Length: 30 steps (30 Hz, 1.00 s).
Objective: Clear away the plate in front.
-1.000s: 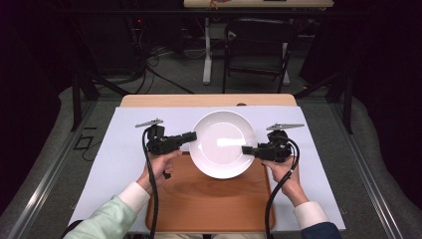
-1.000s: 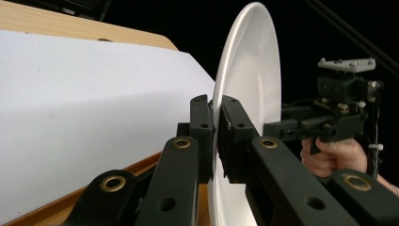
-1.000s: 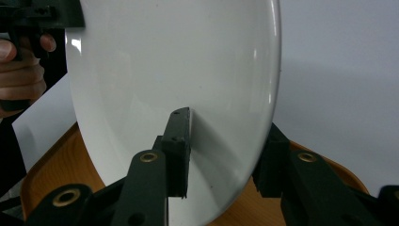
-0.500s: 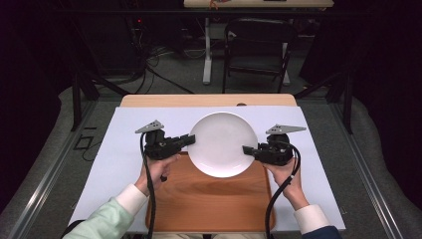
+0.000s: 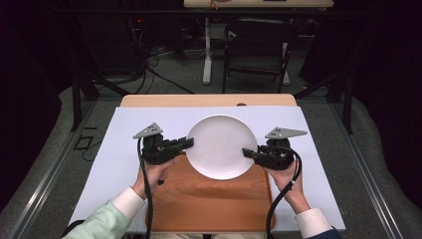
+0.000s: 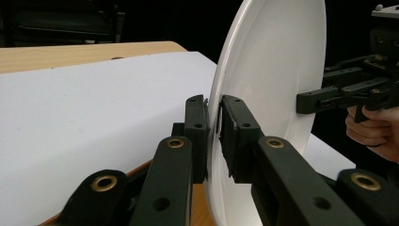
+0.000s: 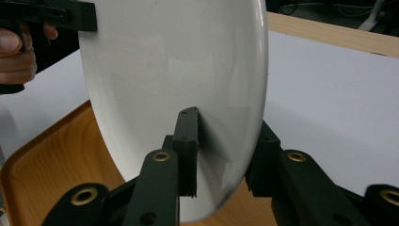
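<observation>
At the centre of the high view, your white plate (image 5: 222, 145) sits between the two tools, partly over the far end of the wooden tray (image 5: 209, 204) and partly over the white sheet (image 5: 114, 149) that covers the counter (image 5: 209, 100). Your left hand-held gripper (image 5: 188, 143) is pinching the plate's rim at its left edge, and your right hand-held gripper (image 5: 246, 152) is pinching the rim at the lower right; its jaws have just been closing, with the rim between them. In the left gripper view the pads (image 6: 235, 136) sit one on each face of the rim, and the right gripper view shows the same clamp from the other side.

The step in hand looks like carrying the plate off the tray with both tools. Keep the two grips level with each other and move both hands together, so the plate neither twists nor slides through the pads. Each bite takes in little more than the rim, so go slowly and avoid tilting.

From above you cannot tell whether the plate is clear of the tray or resting on it. The underside of the plate is hidden, the tray's near edge is cut off at the bottom of the frame, and your forearms leave the picture there too.
</observation>
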Each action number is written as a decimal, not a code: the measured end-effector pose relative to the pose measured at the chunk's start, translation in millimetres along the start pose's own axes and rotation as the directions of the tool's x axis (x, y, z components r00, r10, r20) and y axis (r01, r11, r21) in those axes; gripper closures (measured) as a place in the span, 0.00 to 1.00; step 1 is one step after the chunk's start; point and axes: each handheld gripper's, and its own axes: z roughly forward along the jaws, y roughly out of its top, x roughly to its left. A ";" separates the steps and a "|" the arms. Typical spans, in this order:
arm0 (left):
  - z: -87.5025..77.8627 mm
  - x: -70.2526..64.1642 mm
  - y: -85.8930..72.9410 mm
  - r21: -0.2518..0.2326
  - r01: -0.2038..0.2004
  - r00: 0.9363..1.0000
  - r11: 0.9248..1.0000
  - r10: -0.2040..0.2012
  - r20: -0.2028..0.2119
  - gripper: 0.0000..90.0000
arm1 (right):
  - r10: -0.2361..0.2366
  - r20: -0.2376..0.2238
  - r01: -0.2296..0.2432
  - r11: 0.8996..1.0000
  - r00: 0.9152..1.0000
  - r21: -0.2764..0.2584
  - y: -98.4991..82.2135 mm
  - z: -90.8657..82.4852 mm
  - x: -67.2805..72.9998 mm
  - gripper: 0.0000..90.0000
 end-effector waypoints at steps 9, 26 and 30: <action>-7.8 -3.6 -5.0 0.004 -0.006 1.000 1.000 0.006 0.001 0.90 | -0.023 -0.008 0.023 1.000 1.000 0.000 -2.4 -3.9 10.2 0.79; -26.1 -12.1 -18.5 0.024 0.009 1.000 1.000 -0.010 0.014 0.90 | -0.044 -0.035 0.045 0.999 0.998 0.016 -10.5 -9.1 28.0 0.80; -27.9 -13.7 -20.5 0.024 0.017 1.000 1.000 -0.018 0.017 0.90 | -0.042 -0.039 0.042 0.999 0.998 0.019 -11.9 -10.0 29.9 0.80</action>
